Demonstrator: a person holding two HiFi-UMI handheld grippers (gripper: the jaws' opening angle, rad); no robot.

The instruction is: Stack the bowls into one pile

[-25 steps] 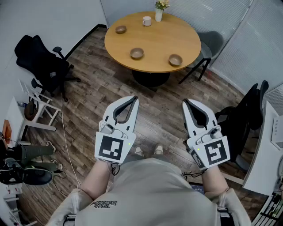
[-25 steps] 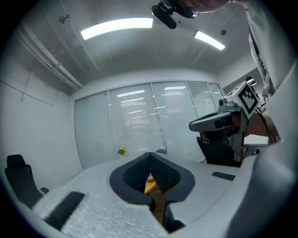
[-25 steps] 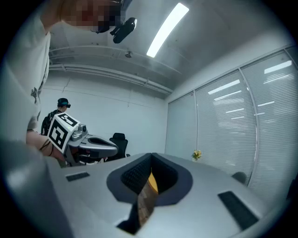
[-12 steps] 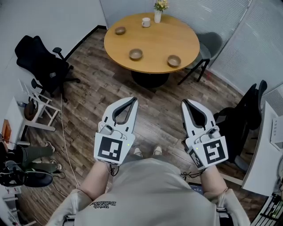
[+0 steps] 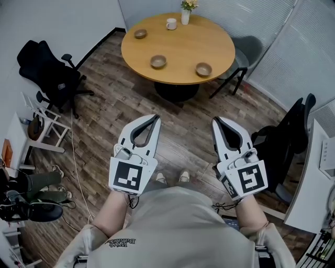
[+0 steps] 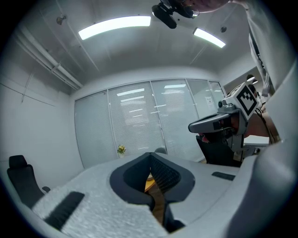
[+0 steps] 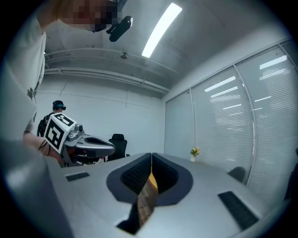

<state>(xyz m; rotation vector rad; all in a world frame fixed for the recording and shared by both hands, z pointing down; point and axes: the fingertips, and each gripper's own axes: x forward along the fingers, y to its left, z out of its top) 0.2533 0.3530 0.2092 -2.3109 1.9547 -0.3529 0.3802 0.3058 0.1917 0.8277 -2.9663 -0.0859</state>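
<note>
The left gripper (image 5: 156, 117) and the right gripper (image 5: 215, 121) both have their jaws closed and empty. The far bowl (image 5: 140, 33), the middle bowl (image 5: 158, 62) and the right bowl (image 5: 203, 69) stand well apart on the round table (image 5: 183, 44), away from both grippers.

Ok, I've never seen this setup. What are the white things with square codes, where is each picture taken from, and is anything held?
No robot: a person holds a hand gripper in each hand, the left gripper and the right gripper. The coded cubes belong to them. The head view looks down from a camera on the person's head. Each gripper view looks along that gripper's own jaws. Both grippers are shut and empty. Ahead, across the floor, stands a round table with a far bowl, a middle bowl, a right bowl, a mug and a vase. Nothing is stacked yet.
</note>
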